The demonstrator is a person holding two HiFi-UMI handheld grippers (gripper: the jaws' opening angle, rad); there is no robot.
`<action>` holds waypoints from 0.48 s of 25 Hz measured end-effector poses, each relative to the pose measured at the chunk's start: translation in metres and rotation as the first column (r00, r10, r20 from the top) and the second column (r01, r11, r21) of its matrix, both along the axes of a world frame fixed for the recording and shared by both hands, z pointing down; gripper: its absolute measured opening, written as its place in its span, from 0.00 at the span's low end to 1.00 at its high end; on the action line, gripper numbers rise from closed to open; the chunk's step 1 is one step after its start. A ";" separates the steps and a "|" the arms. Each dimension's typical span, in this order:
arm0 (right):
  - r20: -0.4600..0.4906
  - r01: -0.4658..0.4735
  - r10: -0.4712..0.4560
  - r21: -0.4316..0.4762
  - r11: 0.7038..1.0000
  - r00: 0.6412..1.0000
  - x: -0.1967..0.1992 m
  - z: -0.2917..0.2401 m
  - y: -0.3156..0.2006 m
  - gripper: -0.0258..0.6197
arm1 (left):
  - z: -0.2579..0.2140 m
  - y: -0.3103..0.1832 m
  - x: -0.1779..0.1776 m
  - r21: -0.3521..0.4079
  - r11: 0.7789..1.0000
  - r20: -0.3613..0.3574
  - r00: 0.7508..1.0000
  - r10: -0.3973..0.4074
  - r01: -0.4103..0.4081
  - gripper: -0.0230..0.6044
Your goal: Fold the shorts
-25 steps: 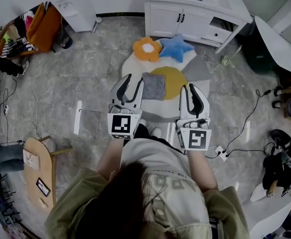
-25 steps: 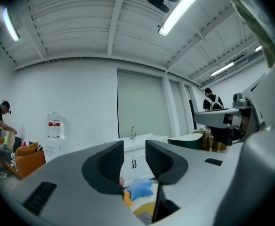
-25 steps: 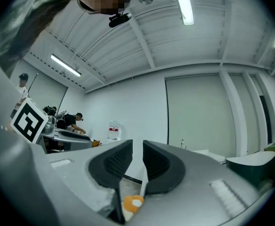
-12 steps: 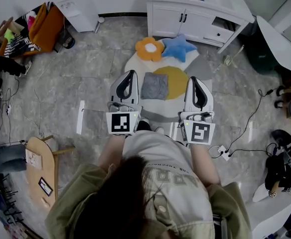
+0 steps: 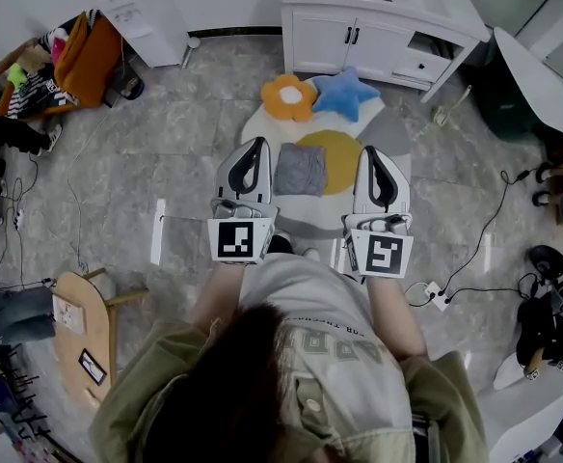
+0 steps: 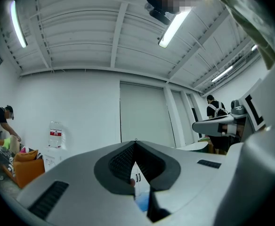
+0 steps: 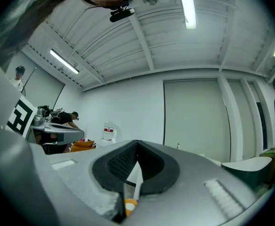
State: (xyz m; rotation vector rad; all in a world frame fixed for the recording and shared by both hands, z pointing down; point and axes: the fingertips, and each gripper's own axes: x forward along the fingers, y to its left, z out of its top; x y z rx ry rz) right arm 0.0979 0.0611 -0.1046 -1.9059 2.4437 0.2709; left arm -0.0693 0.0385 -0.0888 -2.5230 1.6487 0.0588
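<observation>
The grey shorts (image 5: 301, 169) lie folded into a small square on a round rug (image 5: 301, 215) on the floor, seen in the head view. My left gripper (image 5: 255, 144) is held in the air just left of them and my right gripper (image 5: 373, 150) just right, both well above the floor. Each has its jaws shut with nothing between them. In the left gripper view the left gripper (image 6: 135, 141) points roughly level at a white wall, its pads meeting. The right gripper (image 7: 137, 142) looks the same in the right gripper view.
An orange flower cushion (image 5: 287, 95) and a blue star cushion (image 5: 343, 92) lie at the rug's far edge, before a white cabinet (image 5: 378, 17). A wooden stool (image 5: 79, 316) stands at the left. A power strip with its cable (image 5: 434, 295) and shoes (image 5: 551, 316) lie at the right.
Both grippers stood open a second ago and are now shut on nothing. The left one has risen slightly. The folded shorts have not moved.
</observation>
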 end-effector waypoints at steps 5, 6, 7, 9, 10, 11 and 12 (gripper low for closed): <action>0.040 0.020 -0.022 0.049 0.999 0.999 -0.005 -0.011 -0.002 0.04 | -0.009 -0.001 0.003 0.023 1.000 -0.016 1.000 -0.001 0.001 0.05; 0.043 0.024 -0.026 0.052 0.998 0.999 -0.007 -0.013 -0.002 0.04 | -0.014 0.000 0.004 0.037 0.999 -0.017 1.000 -0.005 0.006 0.05; 0.044 0.026 -0.029 0.056 0.998 0.999 -0.008 -0.014 -0.002 0.04 | -0.018 0.000 0.003 0.050 0.999 -0.014 1.000 -0.012 0.012 0.05; 0.043 0.024 -0.027 0.064 0.998 0.999 -0.007 -0.017 0.000 0.04 | -0.025 -0.001 0.000 0.067 0.997 -0.021 0.999 -0.024 0.025 0.05; 0.042 0.022 -0.025 0.068 0.997 0.999 -0.007 -0.018 0.001 0.04 | -0.027 -0.001 -0.002 0.071 0.997 -0.033 0.999 -0.028 0.030 0.05; 0.043 0.021 -0.024 0.073 0.997 0.999 -0.007 -0.020 0.001 0.04 | -0.029 -0.001 -0.003 0.075 0.997 -0.043 0.999 -0.030 0.033 0.05; 0.044 0.022 -0.025 0.075 0.997 0.999 -0.007 -0.021 0.001 0.04 | -0.030 -0.001 -0.003 0.079 0.996 -0.047 0.998 -0.030 0.034 0.05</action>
